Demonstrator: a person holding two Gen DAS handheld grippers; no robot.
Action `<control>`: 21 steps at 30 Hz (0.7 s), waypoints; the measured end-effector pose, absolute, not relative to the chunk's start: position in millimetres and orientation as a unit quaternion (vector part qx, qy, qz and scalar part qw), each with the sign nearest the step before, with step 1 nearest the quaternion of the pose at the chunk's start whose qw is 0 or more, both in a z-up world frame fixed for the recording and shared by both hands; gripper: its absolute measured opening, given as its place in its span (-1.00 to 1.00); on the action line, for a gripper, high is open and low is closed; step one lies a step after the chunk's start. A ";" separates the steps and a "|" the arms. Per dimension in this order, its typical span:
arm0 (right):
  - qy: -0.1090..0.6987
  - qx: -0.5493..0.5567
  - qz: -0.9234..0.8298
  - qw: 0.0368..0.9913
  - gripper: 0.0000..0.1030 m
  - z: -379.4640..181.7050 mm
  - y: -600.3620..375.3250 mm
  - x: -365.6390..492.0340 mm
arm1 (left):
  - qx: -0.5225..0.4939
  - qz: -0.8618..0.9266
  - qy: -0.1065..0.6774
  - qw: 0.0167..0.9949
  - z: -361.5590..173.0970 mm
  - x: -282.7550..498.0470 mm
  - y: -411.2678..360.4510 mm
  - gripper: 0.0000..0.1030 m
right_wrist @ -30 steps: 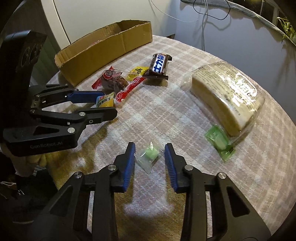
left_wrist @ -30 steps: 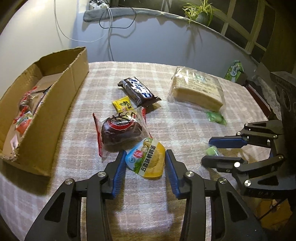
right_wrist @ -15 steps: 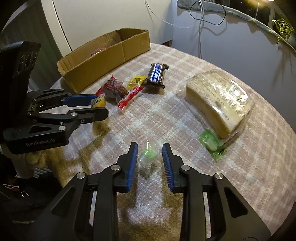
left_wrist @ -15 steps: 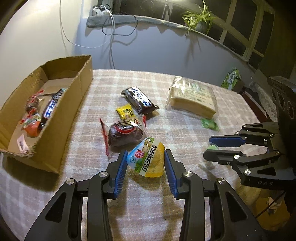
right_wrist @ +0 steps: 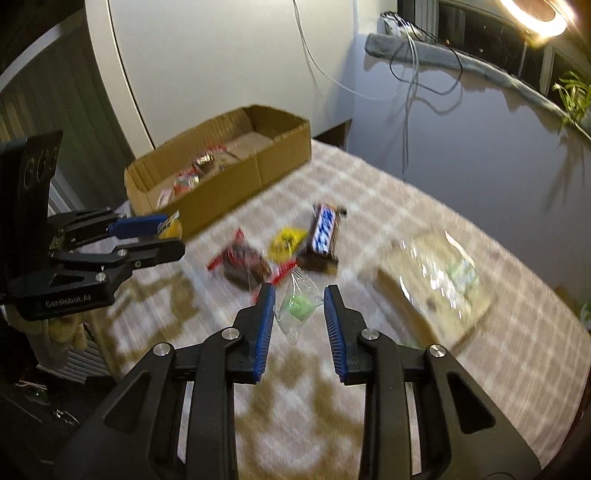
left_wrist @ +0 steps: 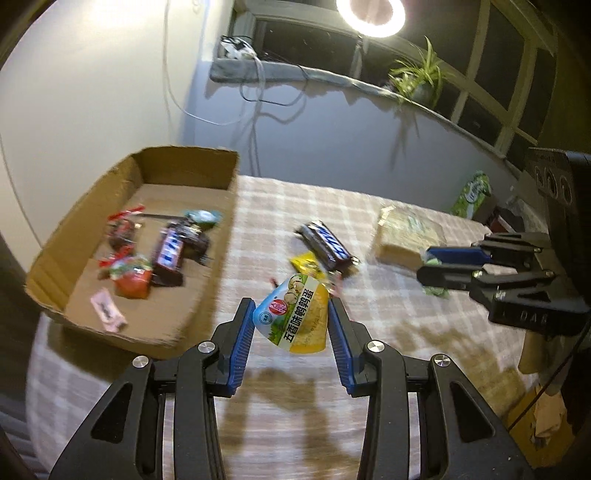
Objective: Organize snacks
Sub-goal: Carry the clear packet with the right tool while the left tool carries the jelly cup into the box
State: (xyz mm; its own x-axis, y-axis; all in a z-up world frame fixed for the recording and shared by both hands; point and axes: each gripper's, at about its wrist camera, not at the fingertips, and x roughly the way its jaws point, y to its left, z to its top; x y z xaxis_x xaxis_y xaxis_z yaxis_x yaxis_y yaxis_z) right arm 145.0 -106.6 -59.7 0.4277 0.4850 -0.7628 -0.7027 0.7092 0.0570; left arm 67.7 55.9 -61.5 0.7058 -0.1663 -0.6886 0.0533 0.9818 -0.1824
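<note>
Checked cloth covers the round table [left_wrist: 388, 214], lit by a ring lamp [left_wrist: 370, 16] above the window sill. At the table's far left edge stands an open cardboard box [left_wrist: 184, 162] with several wrapped snacks already lying on its floor. Over the cloth just beside that box, the left gripper [left_wrist: 291, 321] has its blue pads pressed against both sides of a yellow and blue pouch [left_wrist: 295, 317], which hangs clear of the table between them, jaws partly closed around it. The right gripper [right_wrist: 298, 308] holds a small clear wrapper with a green sweet [right_wrist: 297, 308] inside; its jaws have just been closing a little further, and the wrapper sits pinched between the pads, lifted off the cloth. Left lying on the table are a dark chocolate bar [right_wrist: 325, 230], a small yellow packet [right_wrist: 286, 240], a red-edged dark pastry pack [right_wrist: 243, 262] and a large clear-wrapped cake block [right_wrist: 436, 291]. Much of the background is blurred.
</note>
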 end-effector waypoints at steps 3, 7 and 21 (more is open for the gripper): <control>0.388 -0.139 0.362 0.836 -0.45 -50.5 -90.1 155.4 | -0.079 -0.048 0.374 0.923 -58.6 68.8 70.3 -0.26; 0.376 -0.143 0.372 0.836 -0.45 -40.2 -68.8 168.9 | -0.085 -0.032 0.370 0.925 -56.3 70.3 89.9 -0.26; 0.356 -0.162 0.416 0.821 -0.45 -26.9 26.2 217.2 | -0.104 0.005 0.368 0.924 -58.9 75.7 135.5 -0.26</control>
